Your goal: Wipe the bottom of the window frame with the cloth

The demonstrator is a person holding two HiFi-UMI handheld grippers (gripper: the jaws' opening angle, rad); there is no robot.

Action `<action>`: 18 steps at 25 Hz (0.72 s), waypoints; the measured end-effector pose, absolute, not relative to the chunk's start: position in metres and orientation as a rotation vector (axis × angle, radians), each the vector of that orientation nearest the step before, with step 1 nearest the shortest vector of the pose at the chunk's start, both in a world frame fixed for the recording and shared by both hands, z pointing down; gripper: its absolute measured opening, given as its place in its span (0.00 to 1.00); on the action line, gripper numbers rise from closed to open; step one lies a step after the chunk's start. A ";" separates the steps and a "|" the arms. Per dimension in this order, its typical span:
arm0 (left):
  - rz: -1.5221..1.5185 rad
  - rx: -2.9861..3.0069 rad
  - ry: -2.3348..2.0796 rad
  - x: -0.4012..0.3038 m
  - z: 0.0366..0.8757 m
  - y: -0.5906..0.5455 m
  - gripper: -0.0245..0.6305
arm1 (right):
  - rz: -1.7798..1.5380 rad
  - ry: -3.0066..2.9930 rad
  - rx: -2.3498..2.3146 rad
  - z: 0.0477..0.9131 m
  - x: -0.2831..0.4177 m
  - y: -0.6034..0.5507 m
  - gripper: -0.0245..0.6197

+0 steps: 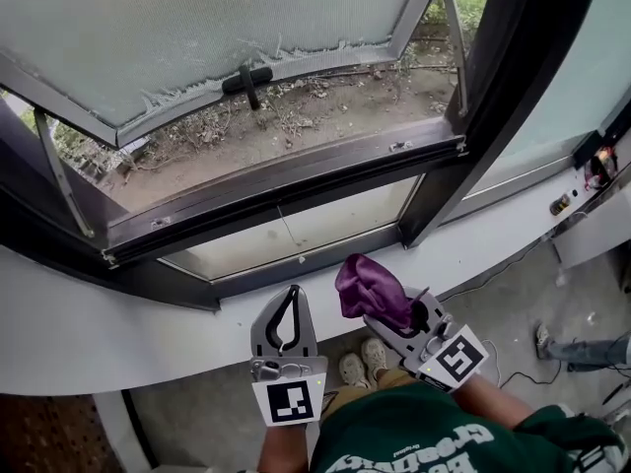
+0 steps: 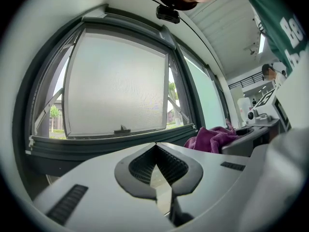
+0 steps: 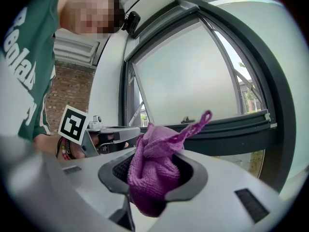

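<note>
Open window, dark window frame [image 1: 286, 180] over a white sill [image 1: 99, 323], bare ground [image 1: 296, 116] outside. Purple cloth [image 1: 373, 292] sits bunched in the right gripper [image 1: 386, 313], jaws clamped on its middle, a loose tail poking past the tips. Looks soft, light, knit; prob. drapes & drags, so a mid-bunch hold suits. Frame's bottom rail is ahead of the jaws, untouched. Left gripper [image 1: 287, 304], just beside it: tips together, empty.

A lab-like building interior — brick wall [image 3: 72, 91], cables [image 1: 496, 358] across bare concrete floor [image 1: 513, 299].
</note>
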State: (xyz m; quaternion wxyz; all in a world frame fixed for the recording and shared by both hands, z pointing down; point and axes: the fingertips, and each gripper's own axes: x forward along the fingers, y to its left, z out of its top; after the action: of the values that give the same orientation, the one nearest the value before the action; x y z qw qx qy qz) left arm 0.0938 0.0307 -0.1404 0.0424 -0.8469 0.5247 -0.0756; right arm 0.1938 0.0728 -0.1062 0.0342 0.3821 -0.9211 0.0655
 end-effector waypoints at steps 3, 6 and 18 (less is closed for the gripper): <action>-0.224 -2.576 1.649 0.092 -0.143 0.030 0.04 | 0.204 -2.886 1.143 -0.113 0.190 0.071 0.28; -0.226 -2.552 1.698 0.089 -0.142 0.032 0.04 | 0.189 -2.891 1.092 -0.112 0.187 0.067 0.28; -0.375 -2.433 1.941 0.055 -0.101 0.043 0.04 | 0.338 -2.957 0.753 -0.064 0.157 0.062 0.28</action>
State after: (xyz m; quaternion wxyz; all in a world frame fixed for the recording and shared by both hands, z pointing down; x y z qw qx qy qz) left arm 0.0554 0.0432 -0.1013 0.0033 -0.7762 0.6191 -0.1195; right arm 0.1573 0.0619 -0.0642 0.0357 0.2450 -0.9626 0.1100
